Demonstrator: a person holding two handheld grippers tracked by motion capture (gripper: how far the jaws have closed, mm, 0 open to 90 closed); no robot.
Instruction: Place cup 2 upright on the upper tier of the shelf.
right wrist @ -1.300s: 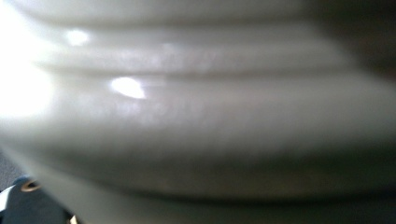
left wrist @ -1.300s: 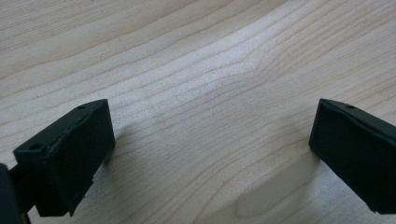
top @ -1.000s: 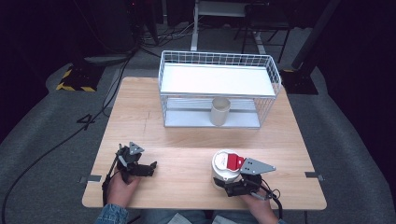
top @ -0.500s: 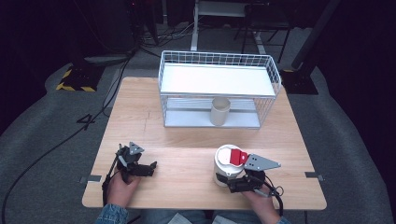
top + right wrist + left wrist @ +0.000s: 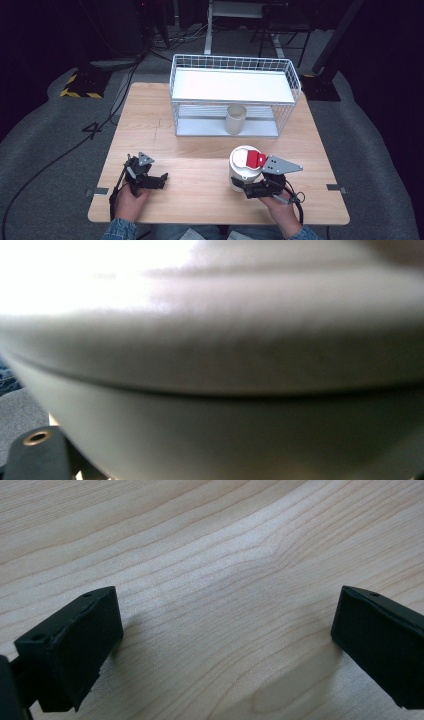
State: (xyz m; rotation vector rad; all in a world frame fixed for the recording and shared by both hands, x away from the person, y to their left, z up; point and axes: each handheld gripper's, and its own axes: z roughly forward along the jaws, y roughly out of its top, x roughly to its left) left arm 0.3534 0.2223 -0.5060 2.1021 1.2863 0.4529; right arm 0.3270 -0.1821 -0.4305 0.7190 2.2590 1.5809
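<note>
1. Standing at the far side of the wooden table (image 5: 200, 150) is a white wire basket rack (image 5: 235, 95); a second pale cup (image 5: 235, 119) sits upright on its lower shelf, well apart from both grippers.
2. Nothing readable shows on the cups, rack or grippers; a red part sits on top of the right gripper (image 5: 247, 185).
3. Right gripper holds a white cup (image 5: 243, 167) from its near side, the jaws clamped on it near the table's front right; in the right gripper view the cup (image 5: 210, 390) is a blur.
4. Left gripper (image 5: 159, 180) rests at the front left, its jaws wide apart over bare wood.
</note>
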